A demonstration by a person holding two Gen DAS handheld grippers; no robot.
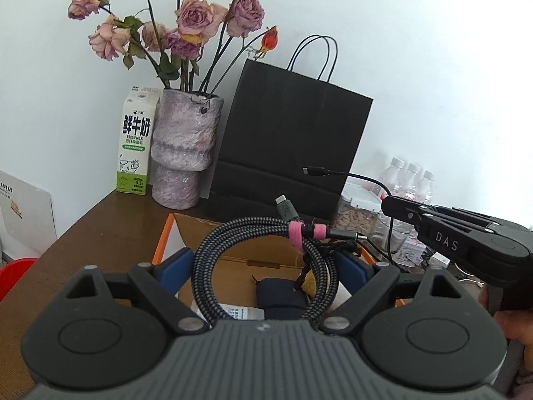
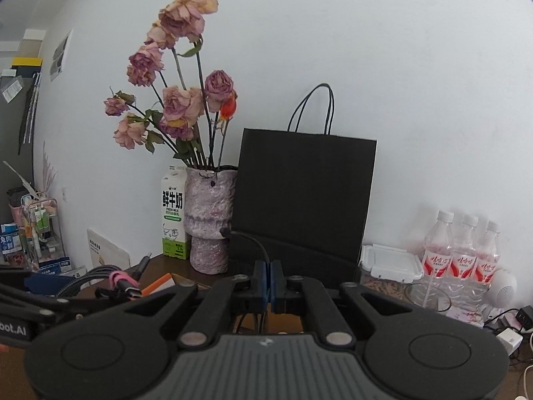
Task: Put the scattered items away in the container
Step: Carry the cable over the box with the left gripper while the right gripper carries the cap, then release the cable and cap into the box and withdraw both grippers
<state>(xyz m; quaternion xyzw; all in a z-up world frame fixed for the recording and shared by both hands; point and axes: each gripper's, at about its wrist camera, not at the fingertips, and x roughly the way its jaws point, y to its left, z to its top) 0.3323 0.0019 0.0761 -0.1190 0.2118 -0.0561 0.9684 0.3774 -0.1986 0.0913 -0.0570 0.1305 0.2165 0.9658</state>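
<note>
Holding coiled cable (image 1: 266, 266) above cardboard box (image 1: 233, 260)

Milk carton (image 1: 133, 146) left of vase (image 1: 183, 146)

Left wrist view: looks forward, slightly down, along own fingers, close over open cardboard box with orange rim (image 1: 166, 233) on dark wooden table (image 1: 100, 233); white wall behind.

Right wrist view: sits further right, a little farther back, facing same wall, nearly level.

Shared: black paper bag with cord handles (image 1: 293, 140) (image 2: 306, 193), mottled purple vase of dried roses (image 1: 183, 153) (image 2: 210, 213), white-green milk carton (image 1: 135, 143) (image 2: 173, 213), clear water bottles (image 1: 411, 180) (image 2: 463, 246).
</note>
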